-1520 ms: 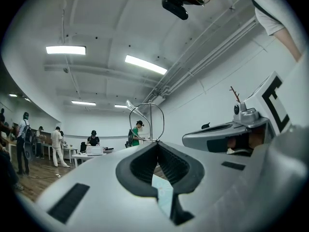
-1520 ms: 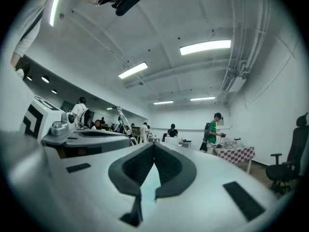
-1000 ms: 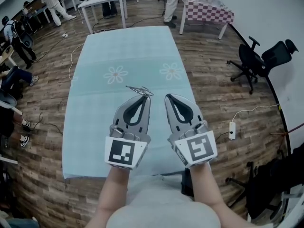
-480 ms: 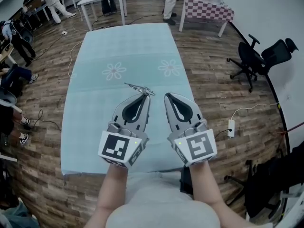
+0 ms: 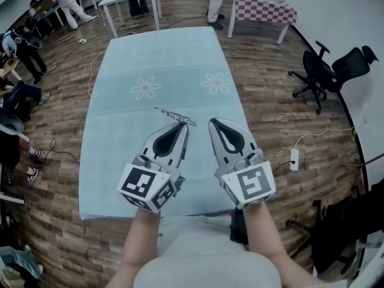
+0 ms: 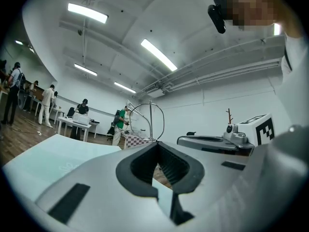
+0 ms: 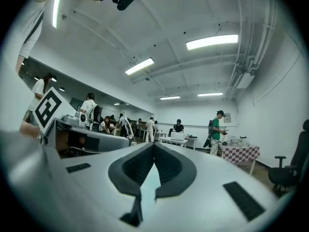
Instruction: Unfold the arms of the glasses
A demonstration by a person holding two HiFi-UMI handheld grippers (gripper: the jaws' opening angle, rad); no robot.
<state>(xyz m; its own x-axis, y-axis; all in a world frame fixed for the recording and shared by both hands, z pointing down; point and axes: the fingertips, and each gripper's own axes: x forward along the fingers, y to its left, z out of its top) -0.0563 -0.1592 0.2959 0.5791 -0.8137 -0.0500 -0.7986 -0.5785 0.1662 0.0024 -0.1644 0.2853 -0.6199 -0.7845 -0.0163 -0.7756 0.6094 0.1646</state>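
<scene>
Blue tablecloth (image 5: 117, 161) lies below glasses (image 5: 177, 115), black office chair (image 5: 333, 71) well right.

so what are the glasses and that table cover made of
The glasses look like thin metal wire: slender silvery rims that glint, with clear lenses, plastic or glass I can't tell. The table cover looks like soft matte cloth: pale blue with a faint check and printed daisies, hanging over the edges. It could be coated fabric.
</scene>
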